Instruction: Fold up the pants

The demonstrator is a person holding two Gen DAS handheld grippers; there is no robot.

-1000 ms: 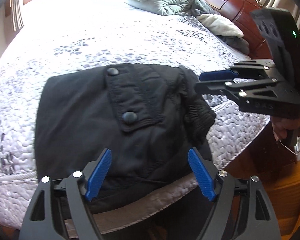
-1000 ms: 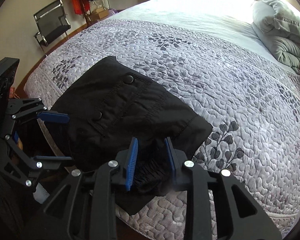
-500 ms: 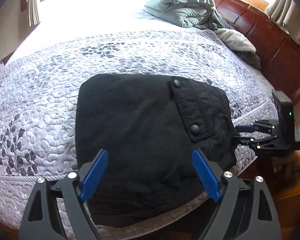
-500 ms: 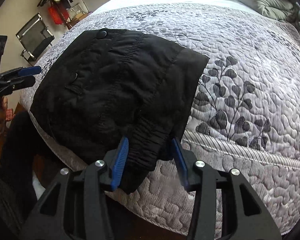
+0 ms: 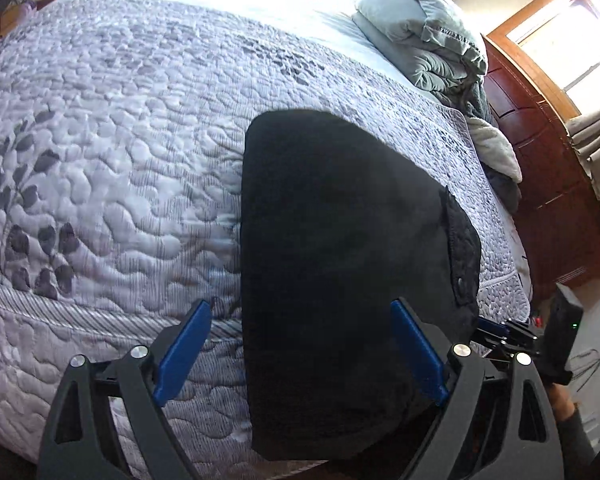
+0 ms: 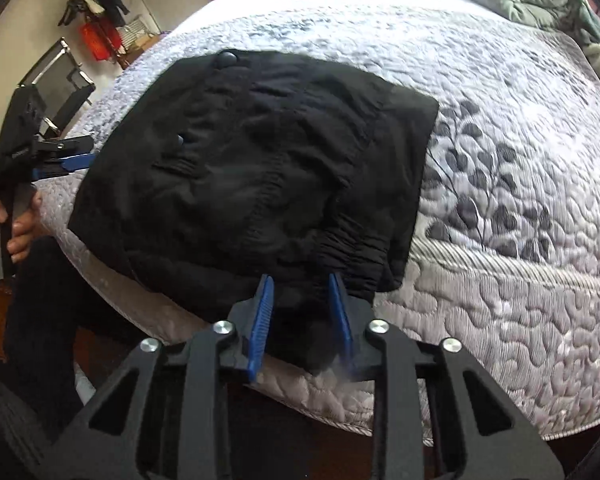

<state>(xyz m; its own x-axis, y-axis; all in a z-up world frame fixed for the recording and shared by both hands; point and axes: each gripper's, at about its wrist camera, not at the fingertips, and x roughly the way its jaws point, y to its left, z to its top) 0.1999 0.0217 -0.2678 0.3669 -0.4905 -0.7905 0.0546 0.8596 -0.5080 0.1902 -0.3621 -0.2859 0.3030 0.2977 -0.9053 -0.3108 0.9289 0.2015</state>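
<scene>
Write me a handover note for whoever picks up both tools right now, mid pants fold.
Left tool: jaws opening, nothing pressed between them; it hovers over the near edge of the black pants.
Right tool: jaws closing around the bunched elastic waistband at the bed's edge; a firm grip is not clear yet.
Pants: already folded into a compact bundle on the quilted bedspread, near edge hanging over the mattress side.
Left to do: probably a final fold or tidy, then release.
</scene>
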